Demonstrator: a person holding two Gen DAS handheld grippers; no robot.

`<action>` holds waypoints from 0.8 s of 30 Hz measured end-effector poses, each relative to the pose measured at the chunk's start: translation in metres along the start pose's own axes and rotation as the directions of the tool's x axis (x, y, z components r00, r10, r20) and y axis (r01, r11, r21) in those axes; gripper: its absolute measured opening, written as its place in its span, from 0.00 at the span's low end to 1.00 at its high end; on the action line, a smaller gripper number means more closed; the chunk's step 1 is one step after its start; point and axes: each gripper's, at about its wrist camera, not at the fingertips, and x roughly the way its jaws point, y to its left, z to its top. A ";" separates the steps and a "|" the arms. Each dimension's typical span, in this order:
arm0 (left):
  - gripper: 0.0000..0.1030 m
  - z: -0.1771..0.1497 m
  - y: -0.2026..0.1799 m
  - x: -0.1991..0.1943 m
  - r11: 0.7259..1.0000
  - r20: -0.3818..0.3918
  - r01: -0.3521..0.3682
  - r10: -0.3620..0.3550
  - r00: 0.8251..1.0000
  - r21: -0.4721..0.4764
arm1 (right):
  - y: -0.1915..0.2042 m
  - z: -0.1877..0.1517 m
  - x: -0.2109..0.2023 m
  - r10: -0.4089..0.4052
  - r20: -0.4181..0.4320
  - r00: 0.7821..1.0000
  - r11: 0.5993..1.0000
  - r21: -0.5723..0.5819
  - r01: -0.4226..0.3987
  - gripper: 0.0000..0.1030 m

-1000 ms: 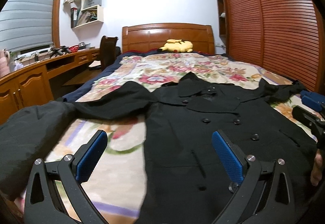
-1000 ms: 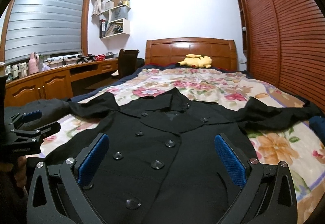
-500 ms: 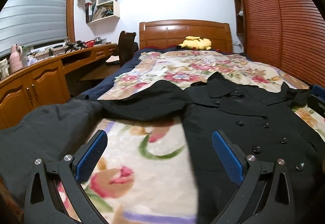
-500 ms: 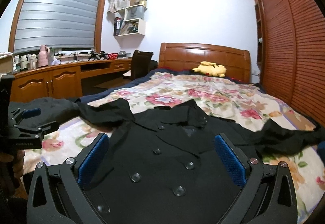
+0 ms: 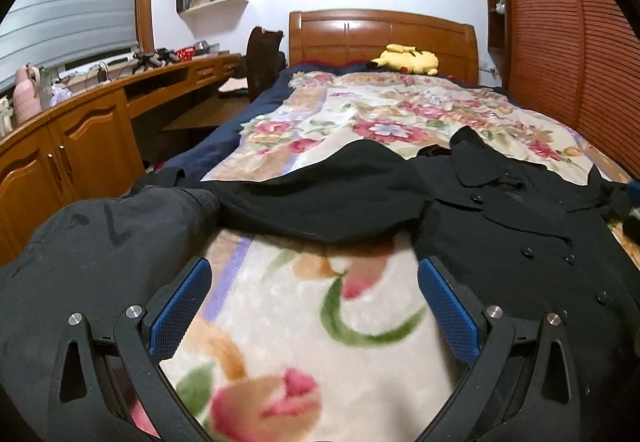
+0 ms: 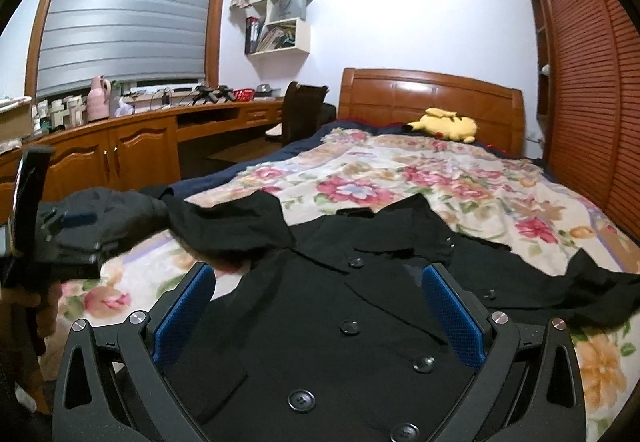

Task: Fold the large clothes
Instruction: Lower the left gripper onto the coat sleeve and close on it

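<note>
A black double-breasted coat [image 6: 360, 306] lies face up on the floral blanket [image 6: 440, 177], collar toward the headboard, both sleeves spread sideways. Its left sleeve [image 5: 320, 201] stretches across the blanket toward the bed's left edge. My left gripper [image 5: 314, 306] hovers open over bare blanket just left of the coat's body [image 5: 520, 242], nothing between its blue pads. My right gripper [image 6: 318, 314] is open above the coat's buttoned front. The left gripper [image 6: 60, 242] also shows at the left edge of the right wrist view, in a hand.
A second dark garment [image 5: 100, 242] is heaped at the bed's near left corner. A yellow plush toy [image 5: 404, 59] lies by the wooden headboard [image 5: 380, 33]. A wooden desk [image 5: 80, 121] and chair [image 5: 262, 57] run along the left; slatted wardrobe doors [image 5: 560, 41] stand right.
Both grippers have swung left: the left one went from over the coat's front to over bare blanket beside it, and the coat has shifted right in both views. Both stayed open.
</note>
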 end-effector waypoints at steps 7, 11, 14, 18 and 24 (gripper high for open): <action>1.00 0.020 0.006 0.036 0.999 -0.047 -0.024 0.025 0.999 0.031 | -0.014 -0.012 0.033 0.041 -0.106 0.993 0.999 -0.001 -0.042 1.00; 1.00 0.028 0.009 0.060 1.000 -0.093 0.002 0.000 0.996 0.016 | -0.020 -0.012 0.037 0.047 -0.136 0.990 0.999 -0.014 -0.049 1.00; 1.00 0.033 0.012 0.081 1.000 -0.128 0.023 -0.024 0.992 -0.006 | -0.015 -0.005 0.040 0.042 -0.147 0.988 0.999 -0.023 -0.046 1.00; 0.93 0.038 0.019 0.100 0.999 -0.146 0.038 -0.043 0.988 -0.037 | -0.002 0.000 0.042 0.036 -0.158 0.987 0.998 -0.036 -0.042 1.00; 0.64 0.035 0.031 0.130 0.992 -0.215 0.063 -0.086 0.973 -0.109 | 0.001 0.000 0.045 0.041 -0.168 0.985 0.998 -0.032 -0.048 1.00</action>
